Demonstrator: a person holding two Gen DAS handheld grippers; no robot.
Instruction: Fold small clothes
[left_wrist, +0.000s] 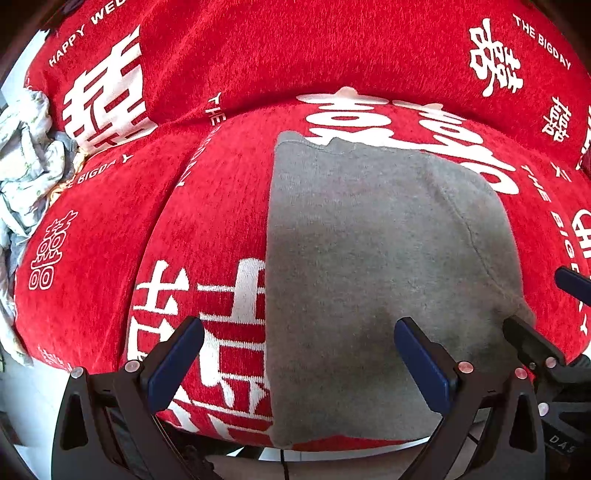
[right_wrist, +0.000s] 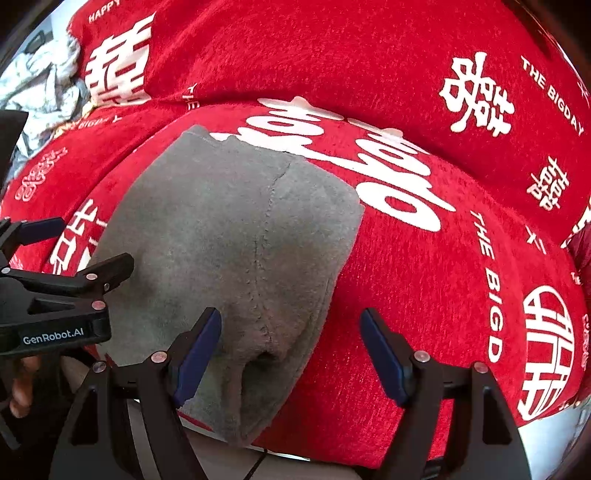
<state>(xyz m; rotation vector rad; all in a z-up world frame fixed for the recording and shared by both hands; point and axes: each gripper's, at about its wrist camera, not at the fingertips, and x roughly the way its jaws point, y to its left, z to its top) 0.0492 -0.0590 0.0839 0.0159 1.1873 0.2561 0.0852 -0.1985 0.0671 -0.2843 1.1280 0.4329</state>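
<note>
Red sofa cover (left_wrist: 229, 66) with white lettering, crumpled pale cloth (left_wrist: 26, 158) far left | grey garment (left_wrist: 369, 258) lies flat, long axis running away from both tools | left tool (left_wrist: 295, 354) spread, empty, astride its left edge | right tool (right_wrist: 291, 347) spread, empty, over its near right corner.

Grey garment (right_wrist: 229, 236) lay folded flat on red cover (right_wrist: 424, 280) with white lettering, seam running down its middle. Right gripper (right_wrist: 291, 350) hovered above its near right edge, jaws wide apart, nothing between pads. Left gripper (right_wrist: 77, 251) came in from left over garment's left edge, also spread. Crumpled pale cloth (right_wrist: 48, 85) lay far left.
</note>
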